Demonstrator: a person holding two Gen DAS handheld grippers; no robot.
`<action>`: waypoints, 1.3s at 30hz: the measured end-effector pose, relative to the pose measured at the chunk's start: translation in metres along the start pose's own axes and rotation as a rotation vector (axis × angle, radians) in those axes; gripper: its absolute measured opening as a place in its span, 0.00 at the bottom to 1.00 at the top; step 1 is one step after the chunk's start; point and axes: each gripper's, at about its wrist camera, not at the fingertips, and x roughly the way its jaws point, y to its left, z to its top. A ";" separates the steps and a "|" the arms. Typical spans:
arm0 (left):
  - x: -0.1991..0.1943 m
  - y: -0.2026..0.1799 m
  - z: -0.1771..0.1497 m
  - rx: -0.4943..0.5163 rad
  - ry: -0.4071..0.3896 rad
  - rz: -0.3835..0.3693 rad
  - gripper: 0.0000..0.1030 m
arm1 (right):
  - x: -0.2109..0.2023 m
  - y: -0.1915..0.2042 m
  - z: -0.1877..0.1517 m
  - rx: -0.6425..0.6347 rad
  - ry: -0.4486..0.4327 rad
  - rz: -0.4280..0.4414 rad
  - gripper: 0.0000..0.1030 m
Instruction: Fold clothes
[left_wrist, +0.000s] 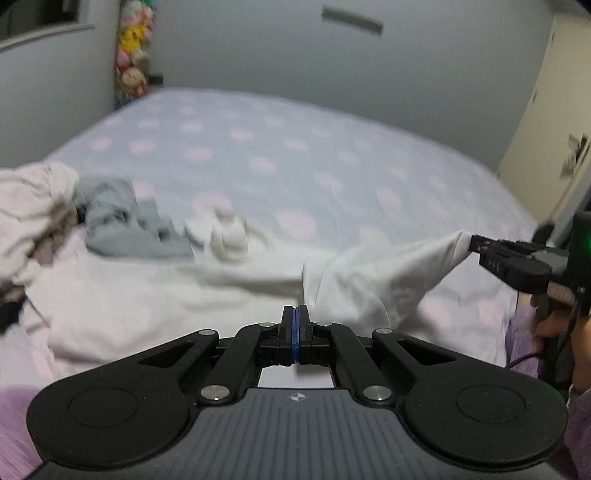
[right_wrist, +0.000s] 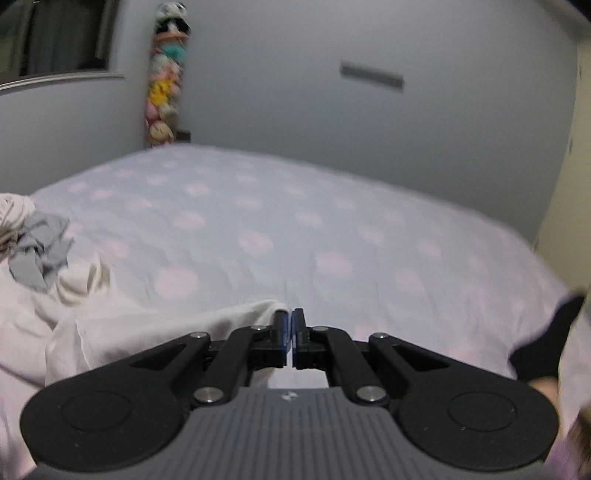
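Note:
A white garment (left_wrist: 362, 284) lies stretched across the near part of the bed. My left gripper (left_wrist: 295, 314) is shut on one edge of it, low at the centre of the left wrist view. My right gripper (left_wrist: 474, 243) is shut on another corner, pulled taut at the right of that view. In the right wrist view the right gripper (right_wrist: 290, 317) is shut, with the white garment (right_wrist: 155, 325) trailing off to its left.
The bed (left_wrist: 295, 162) has a pale sheet with pink dots. A pile of clothes sits at the left: a grey garment (left_wrist: 122, 221), white pieces (left_wrist: 33, 199) and a small white bundle (left_wrist: 229, 232). Stuffed toys (left_wrist: 133, 55) hang in the far corner.

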 end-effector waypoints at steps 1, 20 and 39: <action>0.005 0.001 -0.004 0.003 0.028 0.001 0.00 | 0.002 -0.002 -0.009 0.013 0.029 0.006 0.03; 0.054 0.047 0.032 -0.027 0.041 0.120 0.49 | -0.026 0.047 -0.024 -0.070 -0.007 0.285 0.59; 0.170 0.057 0.063 0.075 0.124 0.115 0.03 | 0.041 0.094 -0.036 -0.058 0.162 0.391 0.10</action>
